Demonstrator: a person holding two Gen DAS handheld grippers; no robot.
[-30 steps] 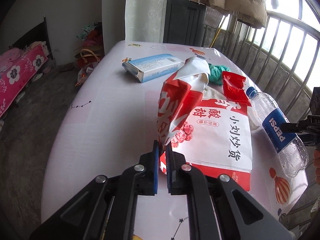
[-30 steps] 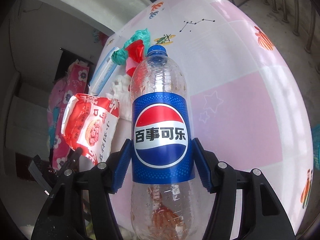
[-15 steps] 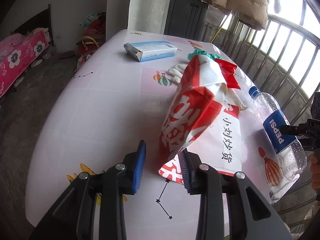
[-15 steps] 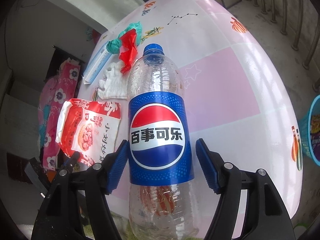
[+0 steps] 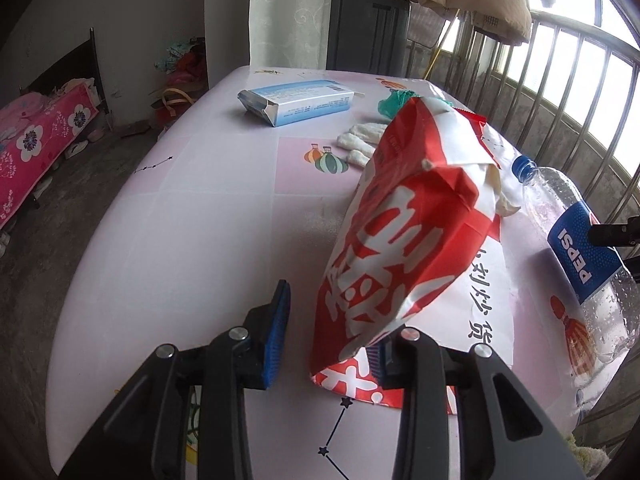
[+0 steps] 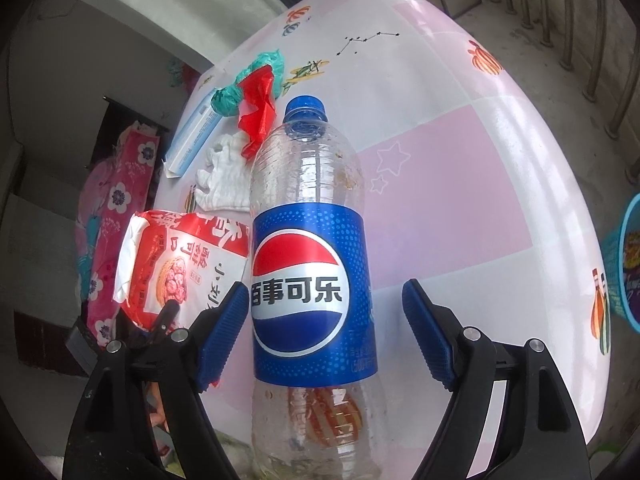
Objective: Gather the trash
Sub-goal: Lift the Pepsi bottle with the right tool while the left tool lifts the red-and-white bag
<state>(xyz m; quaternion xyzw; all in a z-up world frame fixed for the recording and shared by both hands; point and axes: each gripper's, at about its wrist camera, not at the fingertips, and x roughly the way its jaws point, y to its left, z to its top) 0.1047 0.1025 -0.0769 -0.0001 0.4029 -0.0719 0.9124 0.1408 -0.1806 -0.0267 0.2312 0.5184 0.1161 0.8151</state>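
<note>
A red and white snack bag [image 5: 404,240] lies on the pink table, its folded end sticking up between the fingers of my open left gripper [image 5: 328,340]. It also shows in the right wrist view [image 6: 176,260]. An empty Pepsi bottle [image 6: 312,280] lies on the table between the spread fingers of my open right gripper [image 6: 324,332]; the left pad is close to its label, the right pad stands apart. The bottle also shows in the left wrist view [image 5: 580,252].
A blue and white box [image 5: 296,102], white gloves [image 6: 224,180], a red wrapper [image 6: 258,114] and a green plastic bag [image 6: 248,80] lie farther along the table. A blue basket [image 6: 624,264] sits past the table's right edge. A railing [image 5: 560,92] runs behind.
My left gripper has opened and let go of the snack bag, then drawn back. My right gripper has opened off the Pepsi bottle, which now rests on the table.
</note>
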